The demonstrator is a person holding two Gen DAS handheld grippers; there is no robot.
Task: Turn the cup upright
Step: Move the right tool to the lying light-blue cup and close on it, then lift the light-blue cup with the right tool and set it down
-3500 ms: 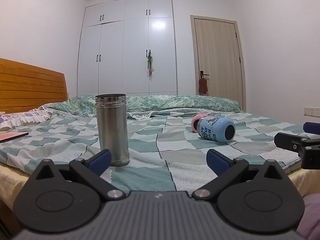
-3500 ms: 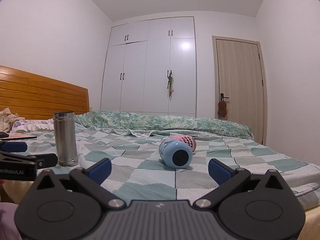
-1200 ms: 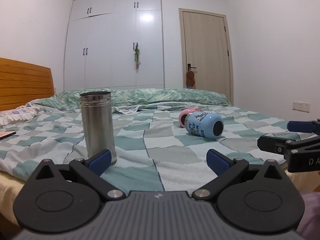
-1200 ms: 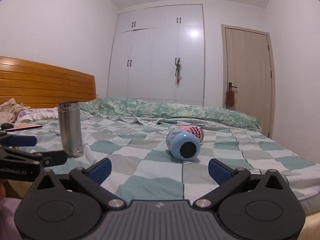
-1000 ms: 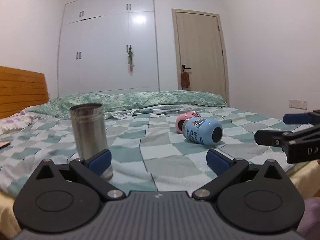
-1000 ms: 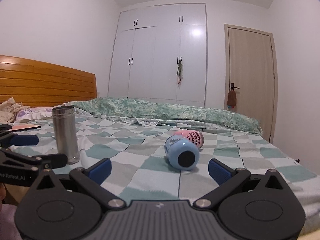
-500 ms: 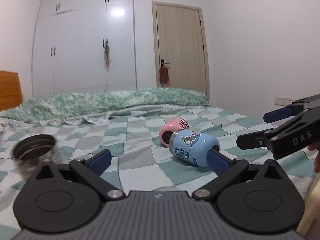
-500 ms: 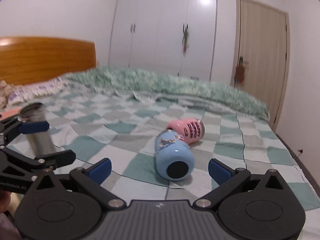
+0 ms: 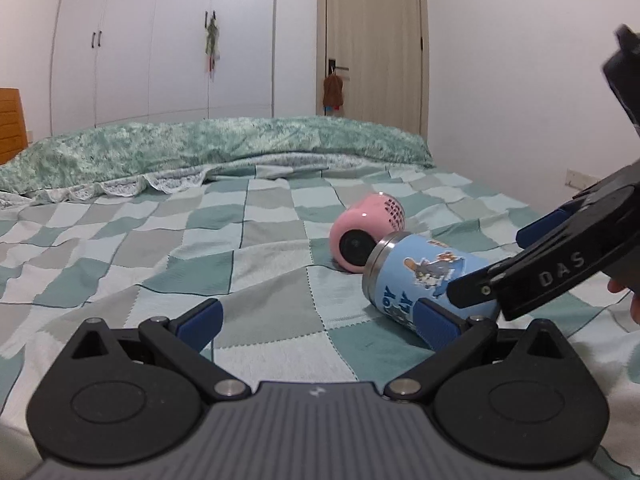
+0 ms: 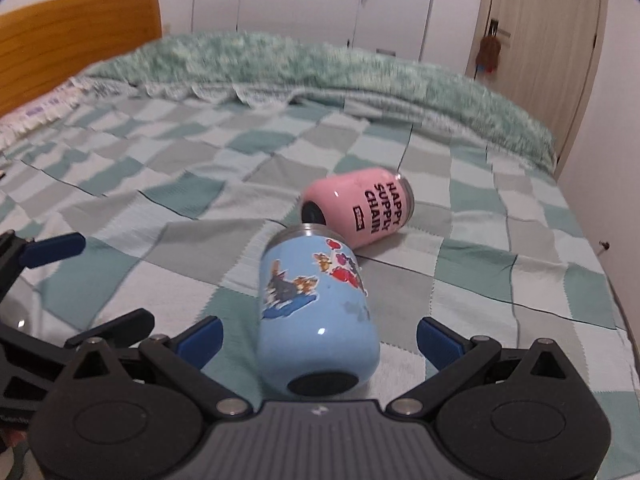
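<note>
1. The blue cup [image 10: 316,312] lies on its side on the checkered blanket [image 10: 168,208] of the bed. Its dark base points toward the right wrist camera and its metal rim points away, toward the pink cup [image 10: 360,210].

2. The pink cup also lies on its side, just behind the blue cup. In the right wrist view the two look very close at the rim of the blue cup, but it is not clear if they touch.

3. The right gripper [image 10: 318,334] is wide open. Its two blue pads stand on either side of the lower part of the blue cup, and a gap shows on each side, so it holds nothing.

4. The left gripper [image 9: 318,320] is also wide open and holds nothing. It hovers low over the blanket, and the blue cup [image 9: 420,280] is seen at its right fingertip.

5. In the left wrist view the right gripper [image 9: 520,264] comes in from the right edge, above the blue cup.

6. Behind the bed stand a white wardrobe [image 9: 160,40] and a wooden door [image 9: 372,40].
</note>
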